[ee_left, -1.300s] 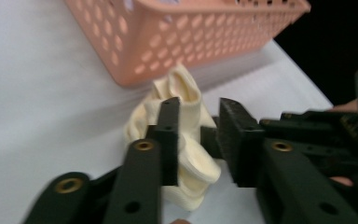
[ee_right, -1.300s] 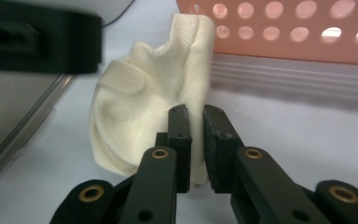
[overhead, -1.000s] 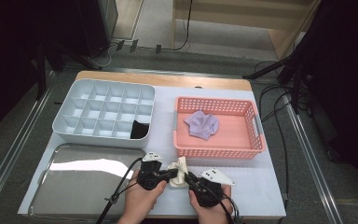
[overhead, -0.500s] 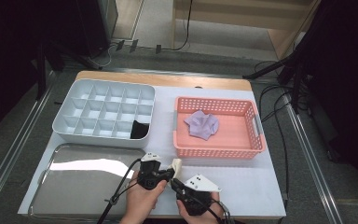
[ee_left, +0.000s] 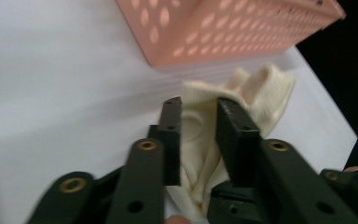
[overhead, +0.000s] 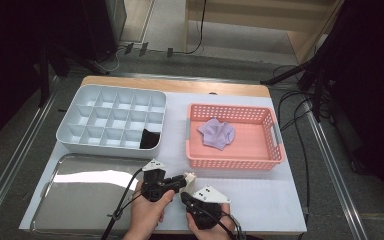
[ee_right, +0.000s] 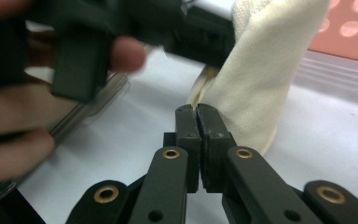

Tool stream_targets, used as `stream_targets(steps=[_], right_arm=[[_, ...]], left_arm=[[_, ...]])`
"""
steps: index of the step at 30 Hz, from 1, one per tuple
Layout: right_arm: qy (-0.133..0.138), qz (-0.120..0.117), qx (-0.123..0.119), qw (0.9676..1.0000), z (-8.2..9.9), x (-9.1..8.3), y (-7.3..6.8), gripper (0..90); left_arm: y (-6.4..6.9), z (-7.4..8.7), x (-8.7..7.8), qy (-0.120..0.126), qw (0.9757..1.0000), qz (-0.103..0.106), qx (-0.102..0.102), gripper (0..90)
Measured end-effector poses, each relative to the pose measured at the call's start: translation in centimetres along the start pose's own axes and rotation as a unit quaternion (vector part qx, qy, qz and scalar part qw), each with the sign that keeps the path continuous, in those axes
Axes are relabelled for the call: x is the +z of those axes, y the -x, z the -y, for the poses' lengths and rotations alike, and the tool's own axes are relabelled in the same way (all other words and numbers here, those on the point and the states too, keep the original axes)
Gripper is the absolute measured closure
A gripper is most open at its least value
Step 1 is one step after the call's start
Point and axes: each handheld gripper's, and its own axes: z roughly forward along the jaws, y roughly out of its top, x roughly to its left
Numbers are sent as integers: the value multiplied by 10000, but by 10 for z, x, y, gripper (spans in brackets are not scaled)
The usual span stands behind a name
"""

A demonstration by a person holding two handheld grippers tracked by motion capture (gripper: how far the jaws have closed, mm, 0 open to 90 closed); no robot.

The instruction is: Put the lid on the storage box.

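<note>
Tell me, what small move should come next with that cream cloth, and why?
Probably pull the left gripper back off the cream cloth. Its jaws have just been opening, with the cloth loose between them, while the right gripper looks pinched shut on the cloth's edge, so the right one can carry it alone.

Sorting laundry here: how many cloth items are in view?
3: cream cloth between the grippers, purple cloth in the pink basket, black one in the divided tray. Others may be hidden.

Cream sock: soft ribbed knit cloth, matt. Pink basket: perforated plastic. Tray: shiny polished metal. Grey organizer: smooth matt plastic. Desk: white, matt.
</note>
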Motion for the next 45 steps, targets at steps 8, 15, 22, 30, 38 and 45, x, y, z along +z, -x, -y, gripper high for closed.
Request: stream_targets(steps=[8,15,22,30,38,45], right_arm=[[-8,-85,130,9999,-1,2,2,887],[-20,-99,115,9999,-1,2,2,887],[-14,-75,91,9999,0,2,1,887],[172,-239,54,9996,-3,-16,5,886],[411,-15,-57,9991,-7,-20,5,900],[-113,80,-173,9998,1,3,-4,900]], left_arm=[[6,-1,-13,301,9995,15,86,479],[13,-2,-16,120,9992,15,384,428],[4,0,6,-192,9992,-193,296,637],[-4,-2,10,-291,9989,-53,355,781],[-4,-1,10,-307,9990,54,311,780],[-8,-3,6,-395,9987,-293,92,469]])
